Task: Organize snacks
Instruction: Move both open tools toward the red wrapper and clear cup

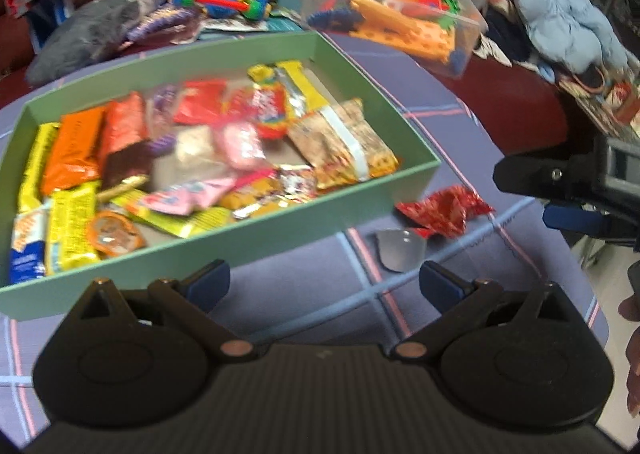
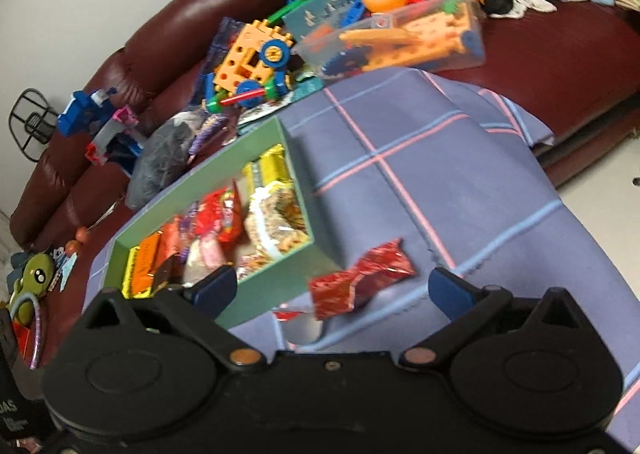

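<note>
A crinkled red foil snack (image 2: 362,280) lies on the cloth just beside the snack-filled green box (image 2: 276,274).

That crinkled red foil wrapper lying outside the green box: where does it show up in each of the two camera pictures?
Left wrist view: the red foil wrapper lies right of centre on the plaid cloth, just off the green box's near right corner.
Right wrist view: it lies low and central, just ahead of the open right claw.
Shared landmark: the green snack box, which sits left of the wrapper in both.
</note>
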{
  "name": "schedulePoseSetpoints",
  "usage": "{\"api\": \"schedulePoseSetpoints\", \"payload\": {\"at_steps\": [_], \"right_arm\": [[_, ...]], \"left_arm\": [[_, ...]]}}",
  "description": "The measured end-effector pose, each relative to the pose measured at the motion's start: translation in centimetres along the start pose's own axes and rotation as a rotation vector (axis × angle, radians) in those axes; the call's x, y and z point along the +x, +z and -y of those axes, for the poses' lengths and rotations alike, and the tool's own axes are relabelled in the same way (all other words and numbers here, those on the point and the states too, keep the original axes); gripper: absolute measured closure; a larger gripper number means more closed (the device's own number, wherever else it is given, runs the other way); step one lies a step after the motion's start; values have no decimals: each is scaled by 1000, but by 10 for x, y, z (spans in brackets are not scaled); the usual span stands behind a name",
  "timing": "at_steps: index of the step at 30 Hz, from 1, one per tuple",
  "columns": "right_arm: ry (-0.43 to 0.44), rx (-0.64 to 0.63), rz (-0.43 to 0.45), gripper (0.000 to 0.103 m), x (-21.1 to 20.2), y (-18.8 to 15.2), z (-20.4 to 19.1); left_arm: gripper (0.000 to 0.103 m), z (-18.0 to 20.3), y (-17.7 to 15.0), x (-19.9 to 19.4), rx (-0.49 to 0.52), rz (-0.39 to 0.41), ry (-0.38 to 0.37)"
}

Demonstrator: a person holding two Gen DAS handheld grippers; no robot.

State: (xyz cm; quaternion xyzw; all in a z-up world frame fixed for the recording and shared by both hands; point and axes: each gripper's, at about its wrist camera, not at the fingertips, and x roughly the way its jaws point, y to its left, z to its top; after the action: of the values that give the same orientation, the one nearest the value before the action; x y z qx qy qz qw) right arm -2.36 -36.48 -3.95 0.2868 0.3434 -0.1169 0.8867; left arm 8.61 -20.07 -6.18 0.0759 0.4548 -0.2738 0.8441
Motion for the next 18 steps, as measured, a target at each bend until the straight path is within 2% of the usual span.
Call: {"api": "schedulePoseSetpoints", "payload": {"at_steps": [7,10,14,15,16,18], "right_arm": [[-21,27,-1,1,3,-1,22],[-53,-27,31,18,4,3,22],[-38,-42,42,45,15,12,26],[-39,-43,39,49,19,14,26],[-40,-45,36,56,24,16,27],[-39,-49,30,61,34,21,28]], "left_arm": [[1,19,5,34,-2,-35,-26],[7,25,8,45,-7,-39,-41],[21,32,10,56,-12,-42,-52],[26,33,10,58,-12,-43,-54],[27,33,10,60,-11,-42,-53],[32,34,10,60,-2,-28,-44]]}}
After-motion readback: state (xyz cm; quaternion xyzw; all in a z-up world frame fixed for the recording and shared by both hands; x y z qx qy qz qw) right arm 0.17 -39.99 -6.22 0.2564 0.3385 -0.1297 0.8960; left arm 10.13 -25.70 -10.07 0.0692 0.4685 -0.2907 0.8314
